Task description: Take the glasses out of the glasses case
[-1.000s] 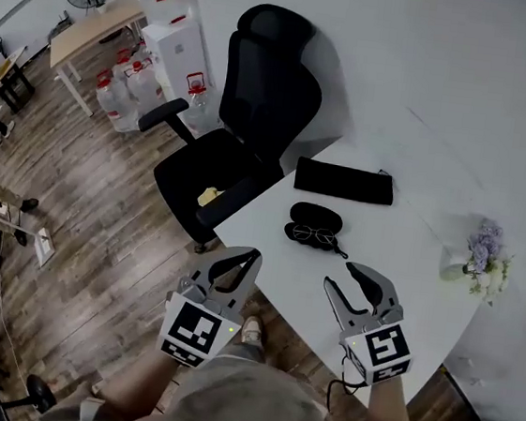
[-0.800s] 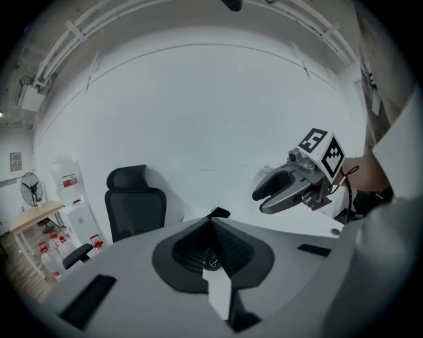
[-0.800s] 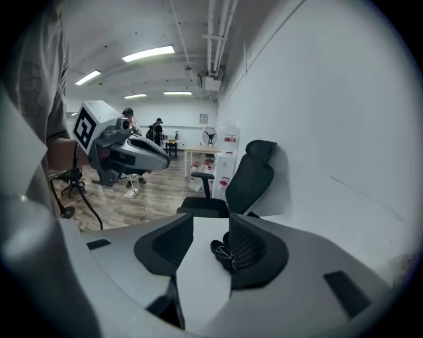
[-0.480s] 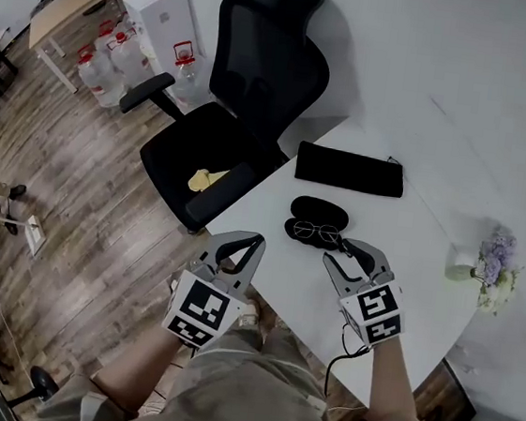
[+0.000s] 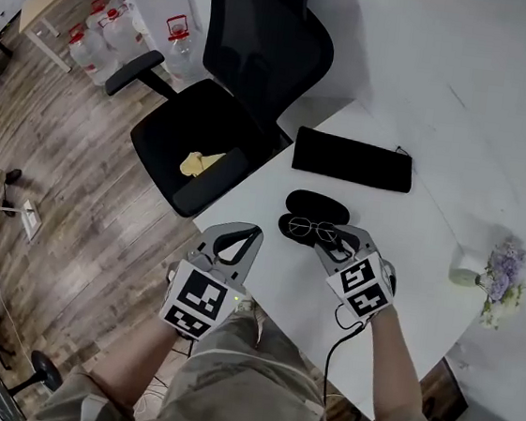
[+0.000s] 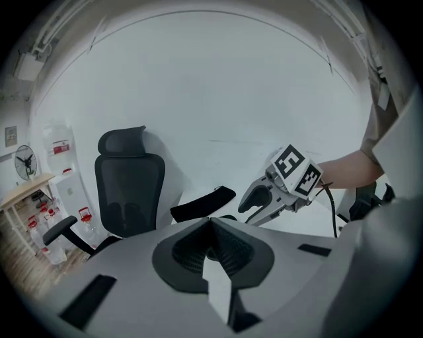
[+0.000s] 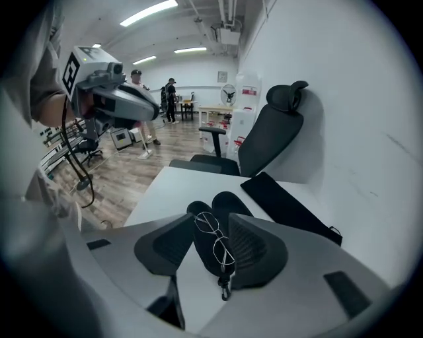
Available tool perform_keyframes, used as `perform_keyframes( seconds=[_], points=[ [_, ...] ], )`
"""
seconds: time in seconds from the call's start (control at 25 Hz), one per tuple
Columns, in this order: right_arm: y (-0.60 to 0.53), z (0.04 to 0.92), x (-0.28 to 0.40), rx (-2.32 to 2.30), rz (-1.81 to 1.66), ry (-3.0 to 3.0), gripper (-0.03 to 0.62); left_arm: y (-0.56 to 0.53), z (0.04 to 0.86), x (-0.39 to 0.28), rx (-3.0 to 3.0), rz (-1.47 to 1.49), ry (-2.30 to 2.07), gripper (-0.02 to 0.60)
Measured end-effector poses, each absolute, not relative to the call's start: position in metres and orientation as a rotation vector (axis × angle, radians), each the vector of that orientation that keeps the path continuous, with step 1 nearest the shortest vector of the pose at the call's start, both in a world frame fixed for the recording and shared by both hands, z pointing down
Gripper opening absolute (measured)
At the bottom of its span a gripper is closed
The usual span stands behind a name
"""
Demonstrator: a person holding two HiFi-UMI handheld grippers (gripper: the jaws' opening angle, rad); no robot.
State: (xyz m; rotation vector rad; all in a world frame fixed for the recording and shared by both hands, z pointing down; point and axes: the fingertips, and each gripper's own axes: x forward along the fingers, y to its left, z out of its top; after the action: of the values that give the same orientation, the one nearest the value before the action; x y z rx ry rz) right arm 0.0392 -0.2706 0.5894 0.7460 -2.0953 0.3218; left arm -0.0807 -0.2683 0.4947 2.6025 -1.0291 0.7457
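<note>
Right claw [image 5: 333, 243], jaws apart, reaches forward low over the counter [image 5: 410, 241] and straddles the near end of the open case [image 5: 315, 206], where the glasses [image 5: 316, 229] lie. Left claw [image 5: 255, 234], closed and empty, hangs beside the counter's edge.

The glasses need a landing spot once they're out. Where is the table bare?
Widest bare stretch: table between the glasses case and the flower vase. A narrow strip separates case from black pouch. Crowded around the case, where the right gripper straddles it.
</note>
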Motion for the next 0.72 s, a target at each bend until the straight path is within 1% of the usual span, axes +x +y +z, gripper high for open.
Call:
perform_keyframes(
  seconds=[0.44,0.72],
  points=[
    [-0.281,0.667,0.042,0.457,0.181,-1.883,0.183,-0.281,0.538,-0.075,2.525,0.804,-1.033,0.016],
    [-0.283,0.689,0.042,0.377,0.120,-1.868,0.186,-0.274,0.565,-0.080,2.446,0.865,-1.046,0.017]
  ],
)
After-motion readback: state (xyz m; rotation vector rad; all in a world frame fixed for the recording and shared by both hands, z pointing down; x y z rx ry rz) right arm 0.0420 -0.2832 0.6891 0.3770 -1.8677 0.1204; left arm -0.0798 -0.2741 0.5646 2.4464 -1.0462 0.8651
